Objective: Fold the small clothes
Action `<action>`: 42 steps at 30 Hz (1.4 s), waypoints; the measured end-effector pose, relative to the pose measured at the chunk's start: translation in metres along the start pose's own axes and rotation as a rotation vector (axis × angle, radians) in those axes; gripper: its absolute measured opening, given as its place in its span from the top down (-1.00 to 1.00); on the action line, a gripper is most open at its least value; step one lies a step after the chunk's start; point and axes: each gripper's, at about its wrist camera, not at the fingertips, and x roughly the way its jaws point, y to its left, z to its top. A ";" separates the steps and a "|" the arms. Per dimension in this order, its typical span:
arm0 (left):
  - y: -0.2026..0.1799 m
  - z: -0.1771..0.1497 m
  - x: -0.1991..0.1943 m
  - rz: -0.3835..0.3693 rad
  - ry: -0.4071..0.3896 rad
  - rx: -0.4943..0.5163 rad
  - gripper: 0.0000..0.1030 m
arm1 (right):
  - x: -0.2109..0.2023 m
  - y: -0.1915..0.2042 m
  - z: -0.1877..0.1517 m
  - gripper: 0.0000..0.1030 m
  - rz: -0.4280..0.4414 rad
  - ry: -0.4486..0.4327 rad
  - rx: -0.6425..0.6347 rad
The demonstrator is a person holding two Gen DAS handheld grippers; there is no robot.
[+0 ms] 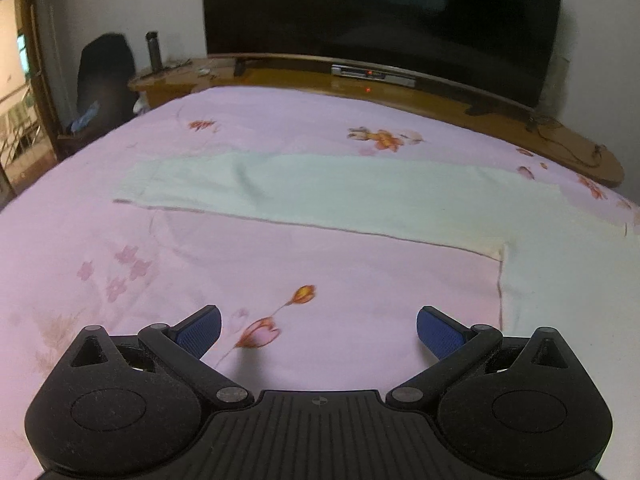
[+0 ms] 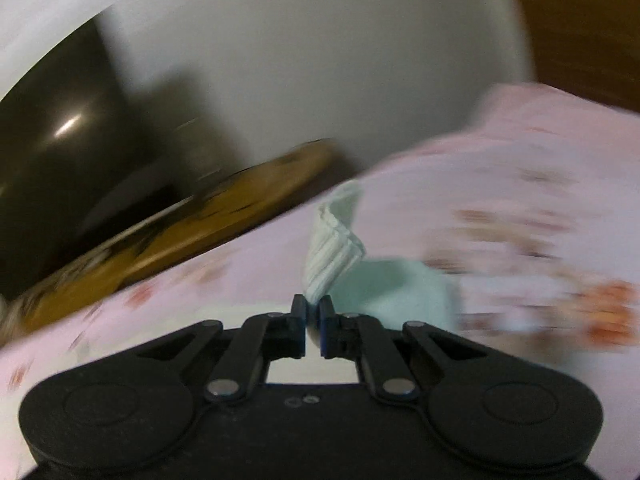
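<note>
Chair: a dark chair point(image 1: 105, 80) stands at the far left, beside the bed.
Shelf: a wooden shelf point(image 1: 400, 98) curves along the far edge of the bed, with a black television point(image 1: 376, 12) standing on it.
Bed sheet: a pink flowered bed sheet point(image 1: 200, 248) covers the bed in both views.
Garment: a pale mint garment point(image 1: 320, 192) lies flat across the sheet, running from left to right.
Left gripper: the left gripper point(image 1: 319, 332) hangs low over bare sheet, its blue-padded fingers point(image 1: 199, 332) spread wide and holding nothing, well short of the garment.
Right gripper: the right gripper point(image 2: 313, 312) has its fingers pinched together on a ribbed edge of the garment point(image 2: 334, 256), lifted above the sheet point(image 2: 520, 168); this view is blurred.
</note>
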 end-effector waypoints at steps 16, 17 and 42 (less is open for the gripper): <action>-0.027 0.017 -0.002 -0.233 -0.033 0.047 -0.99 | 0.044 0.215 -0.110 0.24 0.312 0.213 -0.354; -0.042 0.020 0.002 -0.286 -0.035 0.052 -0.88 | 0.034 0.207 -0.106 0.24 0.303 0.190 -0.338; -0.180 0.069 0.101 -0.665 0.114 -0.036 0.94 | -0.005 0.035 -0.086 0.09 0.037 0.158 0.007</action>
